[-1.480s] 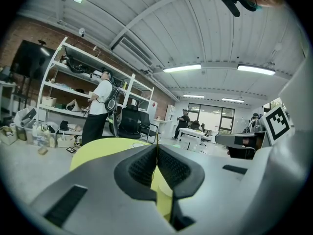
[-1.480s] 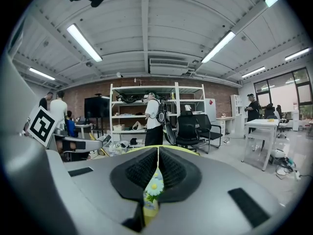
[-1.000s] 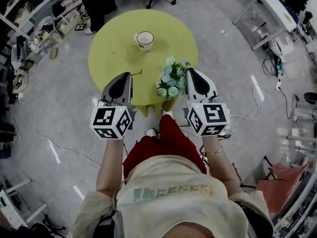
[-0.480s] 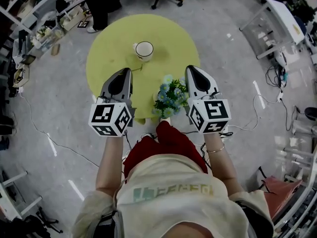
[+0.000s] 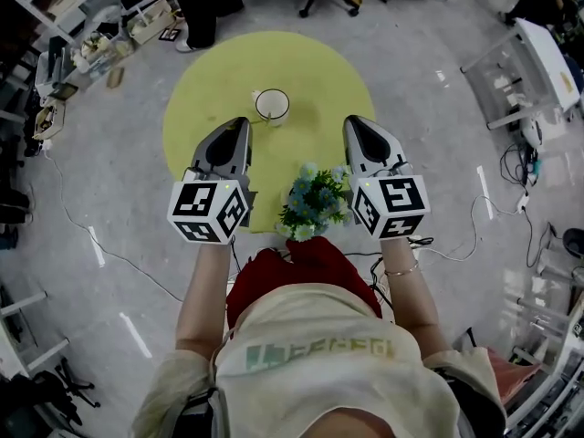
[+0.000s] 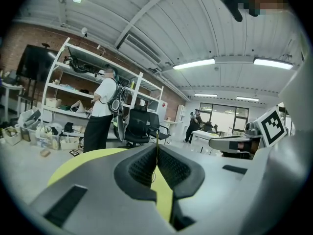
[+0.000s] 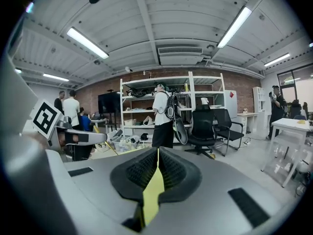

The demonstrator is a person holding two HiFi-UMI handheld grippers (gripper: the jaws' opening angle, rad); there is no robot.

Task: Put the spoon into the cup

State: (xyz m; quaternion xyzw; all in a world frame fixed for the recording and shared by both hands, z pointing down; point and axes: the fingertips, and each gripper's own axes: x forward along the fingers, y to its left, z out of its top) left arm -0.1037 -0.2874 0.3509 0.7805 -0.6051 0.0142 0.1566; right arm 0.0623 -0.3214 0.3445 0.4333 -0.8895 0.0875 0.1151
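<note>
Filling the middle of the head view was a round yellow-green table [image 5: 205, 80]; its rim from 5 to 8 o'clock was hidden behind the grippers and the flowers. At 12 o'clock beyond it, a standing person [image 5: 206, 3] in dark trousers was cut off at the top edge.

The left gripper [image 5: 239, 126] hung over the table's 8 o'clock part, tips pointing to 12 o'clock; in its own view the ribbed pads met along a thin seam with nothing between them, and only a wedge of yellow tabletop showed lower down. The right gripper [image 5: 356, 124] hung over the 3 o'clock rim; its jaws were likewise pressed together and empty; each marker cube covered the hand behind it.

A bunch of blue and white flowers [image 5: 315, 199] stood between the two grippers at the table's 5 o'clock edge; its base could not be seen.

The white cup [image 5: 272, 105] stood upright just toward 12 o'clock of the table's centre, at 1 o'clock of the left gripper's tips, near them but apart; its dark inside could not be made out.

The spoon could not be found in any view.
</note>
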